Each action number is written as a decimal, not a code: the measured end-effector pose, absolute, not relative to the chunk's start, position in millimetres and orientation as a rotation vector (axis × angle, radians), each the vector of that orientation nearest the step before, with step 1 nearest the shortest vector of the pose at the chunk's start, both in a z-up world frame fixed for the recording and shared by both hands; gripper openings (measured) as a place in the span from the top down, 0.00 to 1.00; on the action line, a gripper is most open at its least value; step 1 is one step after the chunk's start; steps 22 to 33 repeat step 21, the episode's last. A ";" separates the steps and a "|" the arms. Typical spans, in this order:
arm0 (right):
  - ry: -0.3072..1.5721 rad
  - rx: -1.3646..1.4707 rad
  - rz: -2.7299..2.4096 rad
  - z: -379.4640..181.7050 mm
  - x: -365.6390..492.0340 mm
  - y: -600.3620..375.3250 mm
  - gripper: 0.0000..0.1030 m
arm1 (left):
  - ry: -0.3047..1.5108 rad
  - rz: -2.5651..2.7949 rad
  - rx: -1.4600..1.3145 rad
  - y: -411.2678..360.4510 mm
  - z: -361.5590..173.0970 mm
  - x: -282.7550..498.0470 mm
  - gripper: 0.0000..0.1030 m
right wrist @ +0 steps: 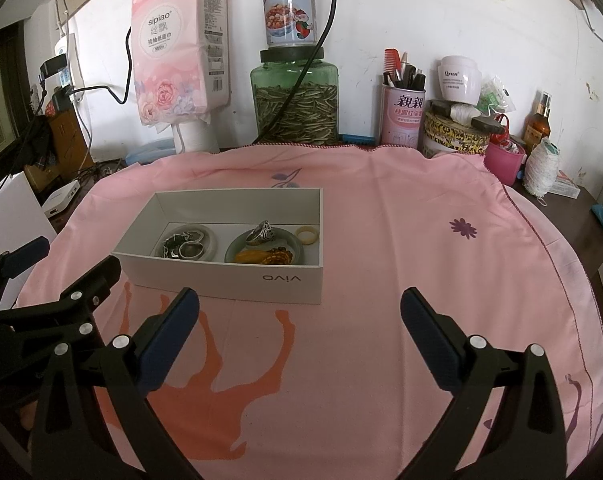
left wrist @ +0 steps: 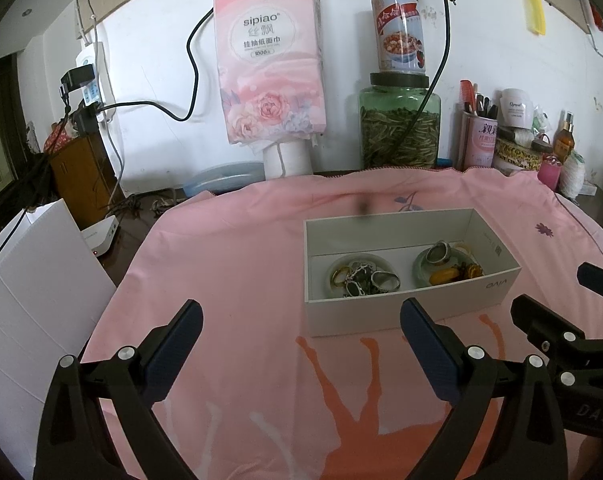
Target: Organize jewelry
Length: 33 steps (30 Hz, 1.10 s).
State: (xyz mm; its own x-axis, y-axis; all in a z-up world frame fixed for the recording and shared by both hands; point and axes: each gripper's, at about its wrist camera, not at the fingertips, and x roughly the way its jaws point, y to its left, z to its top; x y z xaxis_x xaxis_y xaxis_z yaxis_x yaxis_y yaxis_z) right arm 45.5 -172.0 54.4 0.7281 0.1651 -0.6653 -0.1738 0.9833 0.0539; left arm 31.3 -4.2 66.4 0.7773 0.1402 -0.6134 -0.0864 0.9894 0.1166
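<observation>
both tools, left point(left wrist: 301, 320) and right point(right wrist: 299, 308), are held spread wide and empty. the jewelry point(right wrist: 261, 236) is heaped in the light white box point(right wrist: 221, 276), which could be shoved or tangled pieces dragged out together.

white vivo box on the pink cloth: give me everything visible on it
The white box is a long, open-topped rectangular tray, apparently cardboard, with no lid on it. Grey "vivo" lettering on its near wall reads upside down from the right wrist view. It rests flat on the pink cloth, clear of both grippers. Inside sit two small round dishes: the left dish heaped with silver-toned rings, the right dish carrying a large silver ring and amber-coloured pieces. A pale ring lies loose on the box floor beside it.
</observation>
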 end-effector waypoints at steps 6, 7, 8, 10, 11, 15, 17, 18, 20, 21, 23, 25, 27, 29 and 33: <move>0.730 -0.013 0.187 54.7 45.3 -171.7 0.07 | 0.668 0.127 0.088 -3.3 65.5 30.6 0.06; 0.730 -0.013 0.187 54.6 45.4 -172.1 0.07 | 0.667 0.127 0.088 -2.1 65.3 30.1 0.06; 0.729 -0.014 0.187 54.9 45.4 -171.9 0.07 | 0.668 0.126 0.088 -3.3 65.7 30.8 0.06; 0.728 -0.014 0.187 55.4 45.3 -171.9 0.07 | 0.668 0.126 0.088 -2.1 65.3 30.6 0.06; 0.729 -0.013 0.188 55.4 45.2 -172.1 0.07 | 0.669 0.126 0.089 -3.1 65.5 30.6 0.06; 0.728 -0.014 0.186 56.7 45.3 -172.8 0.07 | 0.671 0.126 0.089 -1.9 65.1 30.3 0.06; 0.728 -0.014 0.186 56.8 45.4 -172.9 0.07 | 0.677 0.123 0.085 -1.8 64.9 30.5 0.06; 0.727 -0.014 0.186 57.0 45.5 -173.0 0.07 | 0.677 0.121 0.085 -2.4 65.0 30.6 0.06; 0.728 -0.013 0.188 56.9 45.4 -173.1 0.07 | 0.678 0.117 0.084 -3.1 65.8 30.4 0.06; 0.727 -0.015 0.187 56.8 45.3 -173.0 0.07 | 0.677 0.118 0.084 -3.1 65.9 30.3 0.06; 0.727 -0.015 0.187 56.8 45.3 -173.0 0.07 | 0.677 0.118 0.084 -3.1 65.9 30.3 0.06; 0.727 -0.015 0.187 56.8 45.3 -173.0 0.07 | 0.677 0.118 0.084 -3.1 65.9 30.3 0.06; 0.727 -0.015 0.187 56.8 45.3 -173.0 0.07 | 0.677 0.118 0.084 -3.1 65.9 30.3 0.06; 0.727 -0.015 0.187 56.8 45.3 -173.0 0.07 | 0.677 0.118 0.084 -3.1 65.9 30.3 0.06; 0.727 -0.015 0.187 56.8 45.3 -173.0 0.07 | 0.677 0.118 0.084 -3.1 65.9 30.3 0.06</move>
